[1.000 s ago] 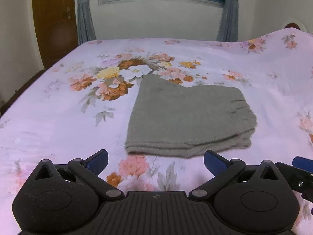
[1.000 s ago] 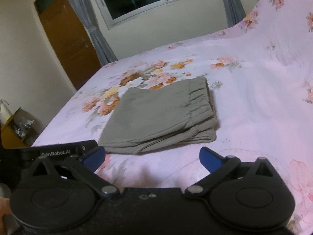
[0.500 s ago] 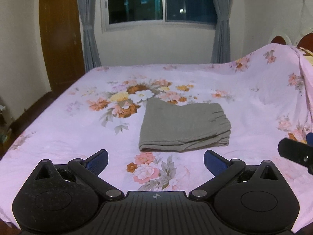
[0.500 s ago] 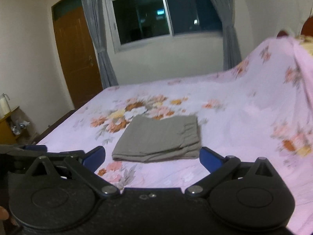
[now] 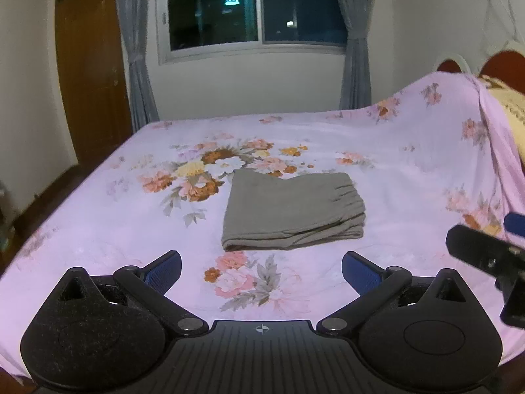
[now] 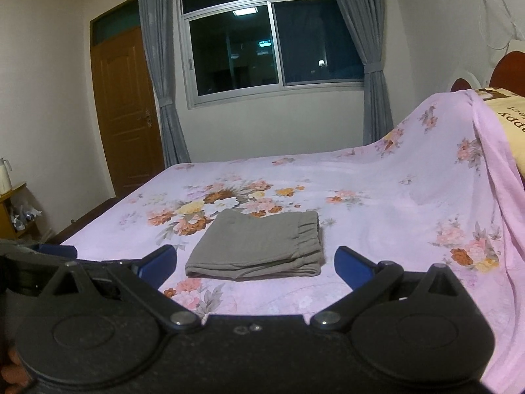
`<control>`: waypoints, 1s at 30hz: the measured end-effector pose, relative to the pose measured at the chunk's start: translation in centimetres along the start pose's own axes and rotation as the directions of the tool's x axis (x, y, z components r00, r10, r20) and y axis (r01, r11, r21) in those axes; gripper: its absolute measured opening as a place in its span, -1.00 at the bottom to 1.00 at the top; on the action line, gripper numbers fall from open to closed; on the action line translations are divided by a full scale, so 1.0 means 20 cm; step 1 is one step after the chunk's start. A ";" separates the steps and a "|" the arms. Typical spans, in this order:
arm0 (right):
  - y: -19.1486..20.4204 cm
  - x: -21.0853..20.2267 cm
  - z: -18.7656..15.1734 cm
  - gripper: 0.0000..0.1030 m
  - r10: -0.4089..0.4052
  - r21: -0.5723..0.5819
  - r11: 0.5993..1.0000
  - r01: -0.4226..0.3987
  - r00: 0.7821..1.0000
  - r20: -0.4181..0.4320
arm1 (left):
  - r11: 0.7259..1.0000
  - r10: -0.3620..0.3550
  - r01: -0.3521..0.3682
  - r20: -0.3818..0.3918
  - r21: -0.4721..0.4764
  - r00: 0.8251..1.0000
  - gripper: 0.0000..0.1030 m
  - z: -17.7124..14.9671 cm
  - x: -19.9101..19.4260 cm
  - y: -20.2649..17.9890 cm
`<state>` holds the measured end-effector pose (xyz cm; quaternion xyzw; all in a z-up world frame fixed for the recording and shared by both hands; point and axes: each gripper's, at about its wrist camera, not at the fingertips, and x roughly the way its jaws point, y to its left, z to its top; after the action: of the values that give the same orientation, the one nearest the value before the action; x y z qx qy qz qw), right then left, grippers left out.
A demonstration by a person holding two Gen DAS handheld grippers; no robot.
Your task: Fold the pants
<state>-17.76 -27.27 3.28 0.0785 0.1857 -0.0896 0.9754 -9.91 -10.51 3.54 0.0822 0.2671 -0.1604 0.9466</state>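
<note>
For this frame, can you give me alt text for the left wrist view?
Grey pants lie folded into a compact rectangle on a pink floral bedsheet. The open left gripper hangs empty in front of them, apart from the cloth. Behind are a dark window and grey curtains.

Hidden and cut-off items, both wrist views

Pants (image 5: 292, 211): under layers hidden beneath the top fold. Right of the pants, the other gripper (image 5: 485, 252) is cut by the frame edge; jaw gap not visible. Cushion (image 6: 507, 121) far right of the pants: print cut off, unreadable. Shelf (image 6: 14, 210) far left of the pants: clutter too small to identify. Window (image 6: 275, 49) behind the pants: only dim reflections.
</note>
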 end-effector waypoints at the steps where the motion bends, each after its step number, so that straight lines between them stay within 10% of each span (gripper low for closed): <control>1: 0.00 0.00 0.00 1.00 0.001 0.002 1.000 -0.001 1.000 0.002 | 1.000 0.004 -0.004 -0.001 0.013 1.000 1.00 0.00 0.00 -0.01; 30: -0.04 0.05 -0.01 1.00 0.028 0.039 0.999 -0.027 1.000 -0.010 | 1.000 0.019 -0.020 0.087 0.008 0.996 1.00 0.07 -0.06 -0.01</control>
<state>-17.03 -28.10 2.58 0.1003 0.1879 -0.0793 0.9738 -10.29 -10.71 5.26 0.0817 0.2240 -0.1558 0.9586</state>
